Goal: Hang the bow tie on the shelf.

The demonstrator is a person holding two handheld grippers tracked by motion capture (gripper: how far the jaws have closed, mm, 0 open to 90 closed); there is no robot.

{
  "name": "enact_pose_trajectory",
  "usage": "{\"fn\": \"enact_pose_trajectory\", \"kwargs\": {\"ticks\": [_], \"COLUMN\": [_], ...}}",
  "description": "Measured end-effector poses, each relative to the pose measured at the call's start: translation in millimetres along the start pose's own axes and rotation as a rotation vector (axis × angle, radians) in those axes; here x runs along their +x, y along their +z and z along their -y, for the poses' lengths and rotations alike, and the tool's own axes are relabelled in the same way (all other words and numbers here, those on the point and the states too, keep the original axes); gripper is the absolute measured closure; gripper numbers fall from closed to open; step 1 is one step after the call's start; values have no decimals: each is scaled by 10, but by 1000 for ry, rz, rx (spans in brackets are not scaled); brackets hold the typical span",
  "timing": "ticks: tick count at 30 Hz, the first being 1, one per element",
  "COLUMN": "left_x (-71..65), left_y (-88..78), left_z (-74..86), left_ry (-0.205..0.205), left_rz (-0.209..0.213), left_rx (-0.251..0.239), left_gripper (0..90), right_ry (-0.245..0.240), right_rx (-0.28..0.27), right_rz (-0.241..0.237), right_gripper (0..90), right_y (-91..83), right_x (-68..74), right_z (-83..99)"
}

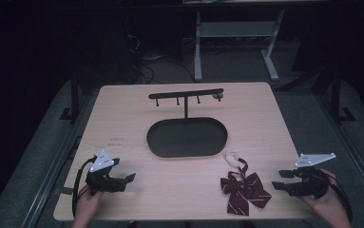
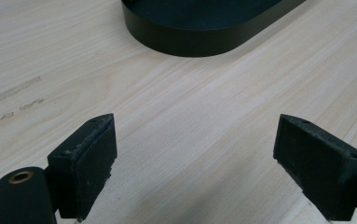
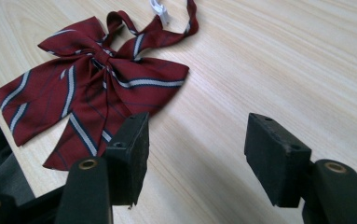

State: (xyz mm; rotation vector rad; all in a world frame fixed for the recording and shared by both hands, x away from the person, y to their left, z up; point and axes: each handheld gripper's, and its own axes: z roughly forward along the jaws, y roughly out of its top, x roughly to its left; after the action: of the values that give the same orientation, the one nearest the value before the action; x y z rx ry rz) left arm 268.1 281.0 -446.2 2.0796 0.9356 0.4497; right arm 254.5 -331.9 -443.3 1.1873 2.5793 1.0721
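Dark surroundings frame our pale table (image 1: 122, 109). Both the left gripper (image 1: 128, 179) and right gripper (image 1: 278, 180) hover wide open and empty; the striped bow tie (image 1: 244, 188) lies lower right, likely meant for the hook stand (image 1: 186, 96) at centre.

A light wooden table (image 1: 122, 114) carries a black oval tray (image 1: 187, 137) near its middle, with a thin post rising from the tray's far rim to a crossbar (image 1: 186, 94) hung with small pegs. A dark red striped bow tie (image 1: 244, 188) lies near the front edge, toward the right corner. The left gripper (image 1: 128, 180) rests at the front left corner with jaws apart, and the right gripper (image 1: 277, 180) at the front right corner, jaws apart, just beside the bow tie.
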Motion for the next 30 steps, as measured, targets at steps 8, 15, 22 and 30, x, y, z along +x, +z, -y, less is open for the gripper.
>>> {"fn": "enact_pose_trajectory", "kwargs": {"ticks": [8,15,22,30], "left_x": [16,34,34,48], "left_y": [3,-9,-12,-3], "left_z": [23,28,29,39], "left_ry": [-11,-3,-3,-23], "left_rz": [-2,-6,-5,-10], "left_rx": [-2,-1,-4,-13], "left_gripper": [130,130,131,130], "right_ry": [-34,-81,-122,-152], "right_rx": [10,36,64,80], "right_rz": [-6,-6,-12,-30], "right_gripper": [393,393,395,399], "right_y": [22,43,67,64], "right_x": [48,116,165,248], "right_z": [-139,-321,-441,-598]}}
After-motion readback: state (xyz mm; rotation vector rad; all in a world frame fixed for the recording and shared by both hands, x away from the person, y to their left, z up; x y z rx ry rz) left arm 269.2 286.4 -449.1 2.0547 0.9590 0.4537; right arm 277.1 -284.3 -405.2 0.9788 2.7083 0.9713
